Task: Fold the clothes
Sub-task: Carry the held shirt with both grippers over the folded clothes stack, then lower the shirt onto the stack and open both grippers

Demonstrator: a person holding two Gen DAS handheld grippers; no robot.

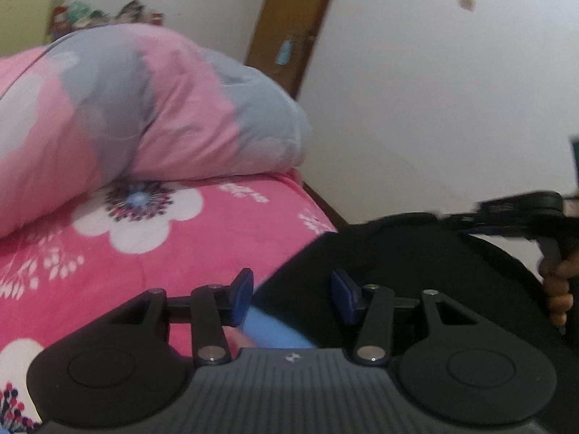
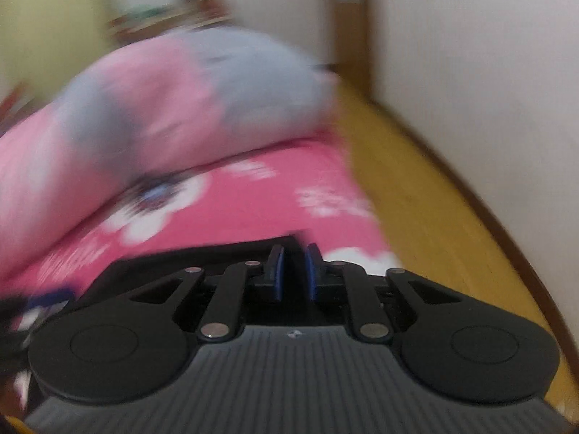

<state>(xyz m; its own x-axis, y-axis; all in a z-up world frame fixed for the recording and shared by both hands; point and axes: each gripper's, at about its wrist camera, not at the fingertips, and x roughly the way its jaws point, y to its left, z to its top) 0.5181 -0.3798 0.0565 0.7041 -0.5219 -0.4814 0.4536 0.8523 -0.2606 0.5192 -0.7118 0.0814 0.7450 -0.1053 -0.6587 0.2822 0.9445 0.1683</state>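
A black garment (image 1: 398, 264) lies at the right edge of the bed, and its far edge is raised. My left gripper (image 1: 293, 296) is open just above the garment's left border, its blue pads (image 1: 241, 294) wide apart with nothing between them. A light blue patch (image 1: 275, 331) shows under it. In the left wrist view my right gripper (image 1: 521, 211) sits at the garment's raised edge, with a hand (image 1: 557, 289) on its grip. The right wrist view is blurred: the right gripper (image 2: 294, 271) has its pads almost together on the black garment (image 2: 202, 256).
The bed carries a bright pink sheet with white flowers (image 1: 144, 238). A bulky pink and grey quilt (image 1: 144, 108) is piled at the far side. A white wall (image 1: 434, 108) and a wooden door (image 1: 289, 29) stand to the right. Yellow floor (image 2: 434, 224) runs beside the bed.
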